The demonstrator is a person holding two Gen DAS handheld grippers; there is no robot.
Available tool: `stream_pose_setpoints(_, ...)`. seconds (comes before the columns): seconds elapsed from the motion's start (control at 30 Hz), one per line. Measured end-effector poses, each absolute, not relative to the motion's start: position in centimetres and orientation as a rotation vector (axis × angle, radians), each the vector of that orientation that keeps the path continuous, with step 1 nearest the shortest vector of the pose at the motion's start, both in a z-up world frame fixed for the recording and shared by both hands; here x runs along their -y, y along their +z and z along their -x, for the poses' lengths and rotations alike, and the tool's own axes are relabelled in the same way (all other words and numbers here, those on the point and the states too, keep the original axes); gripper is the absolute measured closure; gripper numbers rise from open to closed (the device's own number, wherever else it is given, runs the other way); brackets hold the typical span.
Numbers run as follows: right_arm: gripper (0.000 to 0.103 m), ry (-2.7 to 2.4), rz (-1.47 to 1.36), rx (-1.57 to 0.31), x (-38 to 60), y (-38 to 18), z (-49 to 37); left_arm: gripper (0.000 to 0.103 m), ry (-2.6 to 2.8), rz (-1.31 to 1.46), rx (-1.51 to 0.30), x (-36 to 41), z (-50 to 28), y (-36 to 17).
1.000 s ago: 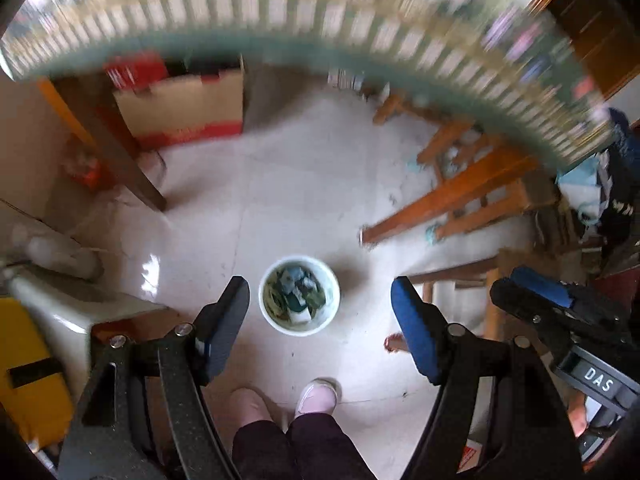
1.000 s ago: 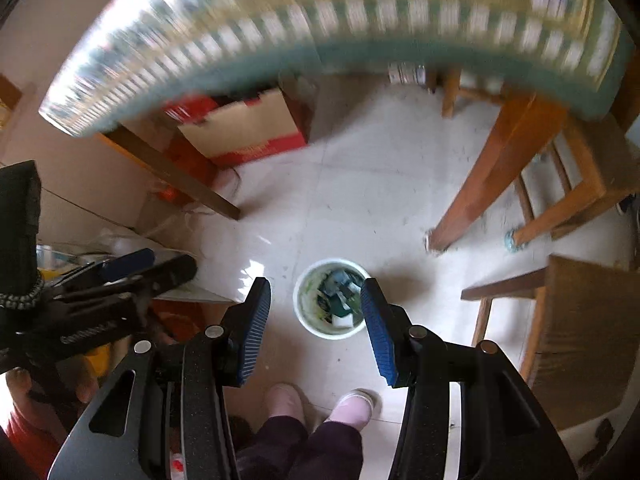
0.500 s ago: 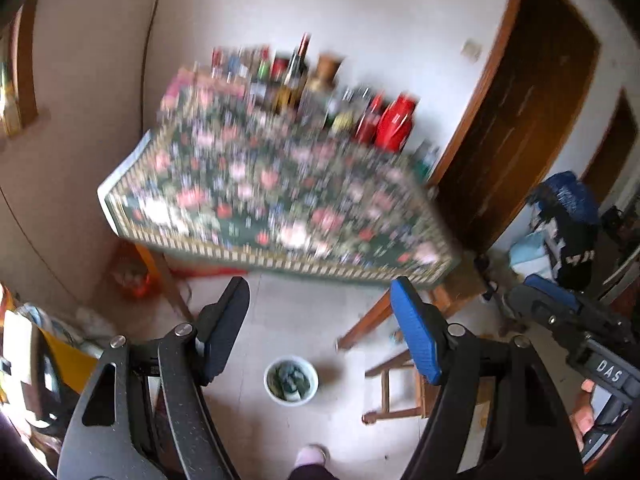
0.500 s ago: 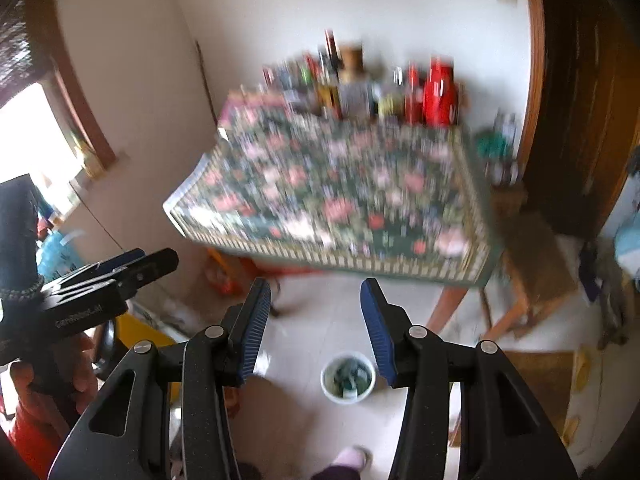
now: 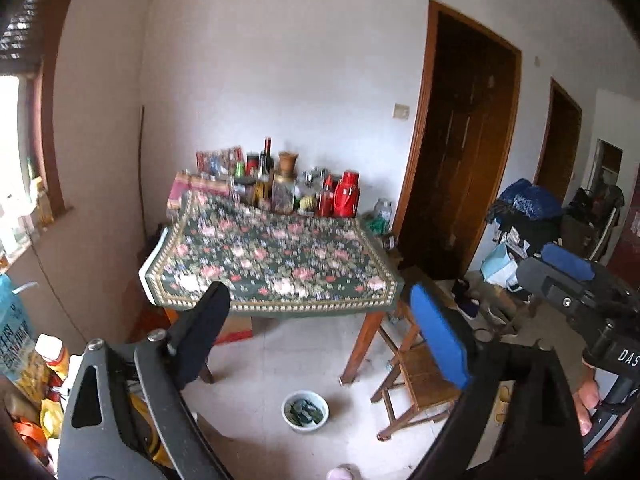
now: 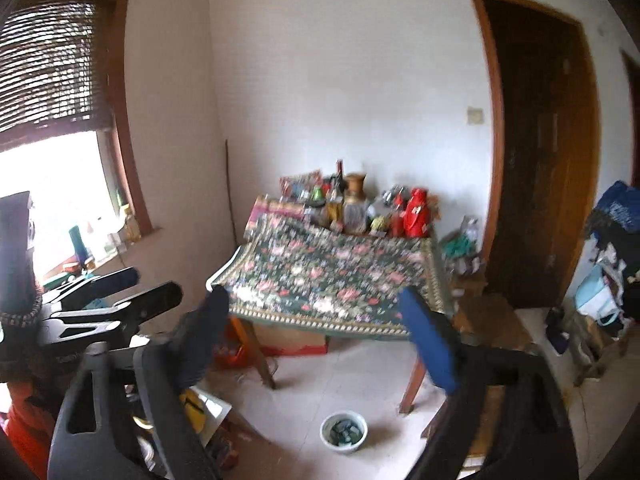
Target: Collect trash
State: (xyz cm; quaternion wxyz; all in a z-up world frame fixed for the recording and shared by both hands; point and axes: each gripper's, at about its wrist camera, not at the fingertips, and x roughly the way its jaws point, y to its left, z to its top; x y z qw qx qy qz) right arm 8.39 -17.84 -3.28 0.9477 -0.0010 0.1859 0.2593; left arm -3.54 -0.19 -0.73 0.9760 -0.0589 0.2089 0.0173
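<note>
Trash bowl (image 5: pixel 305 407) on floor, just before the worktop (image 5: pixel 276 256); both grippers, left (image 5: pixel 320 344) and right (image 6: pixel 316 344), held above, fingers spread, grasping nothing. Beyond: wooden chair (image 5: pixel 416 376) beside the worktop, bottles (image 5: pixel 280 188) at its far edge.

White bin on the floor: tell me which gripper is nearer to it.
Hard to call; perhaps the left. The left gripper and right gripper both hang open, high above the white bin.

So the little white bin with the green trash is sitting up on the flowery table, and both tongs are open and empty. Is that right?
Not quite: the white bin stands on the floor in front of the flowery table, as the left wrist view shows. Both the left tongs and the right tongs are indeed open and empty.
</note>
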Motion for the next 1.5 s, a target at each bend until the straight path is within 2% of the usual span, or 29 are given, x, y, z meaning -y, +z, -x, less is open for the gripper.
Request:
stream_pose_setpoints(0.07,0.008,0.523,0.016,-0.353,18.0,-2.9,-7.0,0.009,0.038,0.101,-0.406,0.6,4.9,-0.3)
stream_pose_setpoints(0.3,0.008,0.51,0.039,-0.344,17.9,-2.6,-5.6,0.009,0.027,0.102,-0.379,1.1,7.3,0.5)
stream_pose_setpoints(1.5,0.008,0.494,0.041,-0.369,18.6,-1.5,-4.2,0.009,0.02,0.13,-0.373,0.3,7.1,0.2)
